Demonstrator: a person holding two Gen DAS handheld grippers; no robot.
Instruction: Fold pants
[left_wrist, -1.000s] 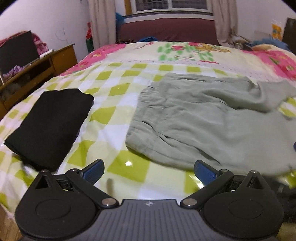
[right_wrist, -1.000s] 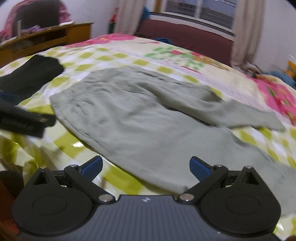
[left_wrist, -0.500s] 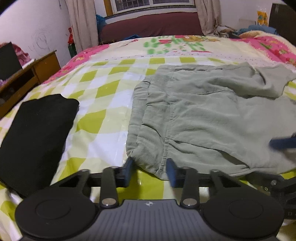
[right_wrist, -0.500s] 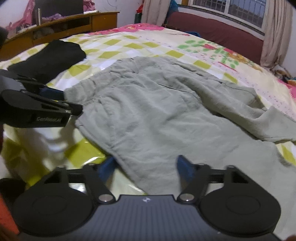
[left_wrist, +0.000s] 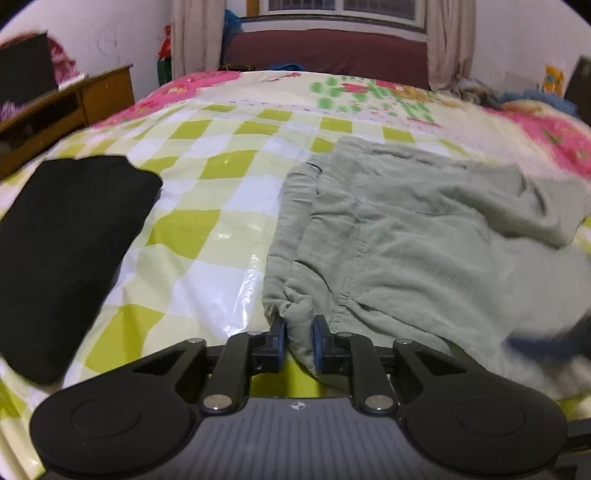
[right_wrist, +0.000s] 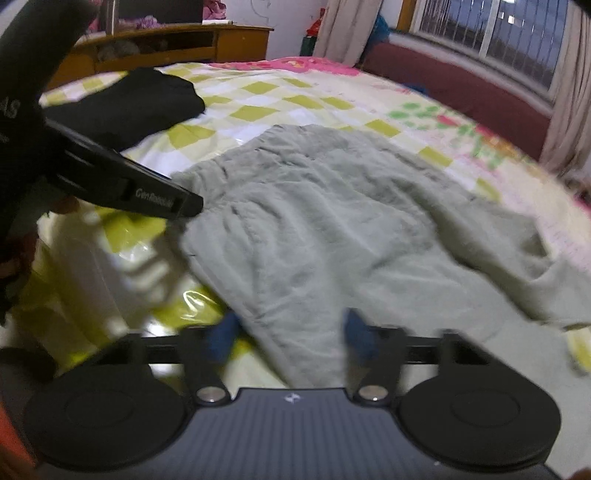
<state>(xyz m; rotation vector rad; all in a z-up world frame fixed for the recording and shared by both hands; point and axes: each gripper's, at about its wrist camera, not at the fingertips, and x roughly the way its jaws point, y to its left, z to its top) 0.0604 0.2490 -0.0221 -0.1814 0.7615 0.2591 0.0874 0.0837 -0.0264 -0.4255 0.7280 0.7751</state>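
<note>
Grey-green pants (left_wrist: 406, 236) lie spread on the bed, waistband toward me, legs running off to the right. My left gripper (left_wrist: 298, 339) is shut on the near left corner of the waistband. In the right wrist view the pants (right_wrist: 332, 221) fill the middle, and the left gripper (right_wrist: 184, 206) shows at the waistband corner. My right gripper (right_wrist: 288, 332) is blurred, its jaws partly closed around the near edge of the pants, with a gap still between them.
A folded black garment (left_wrist: 62, 236) lies on the bed to the left of the pants. The bed has a green-checked plastic cover (left_wrist: 207, 206). A wooden desk (left_wrist: 66, 107) stands at the left; a window and dark red sofa are beyond.
Both grippers moved in onto the near edge of the pants. The left jaws went from wide open to shut on the waistband corner. The right jaws narrowed around the pants' edge.
</note>
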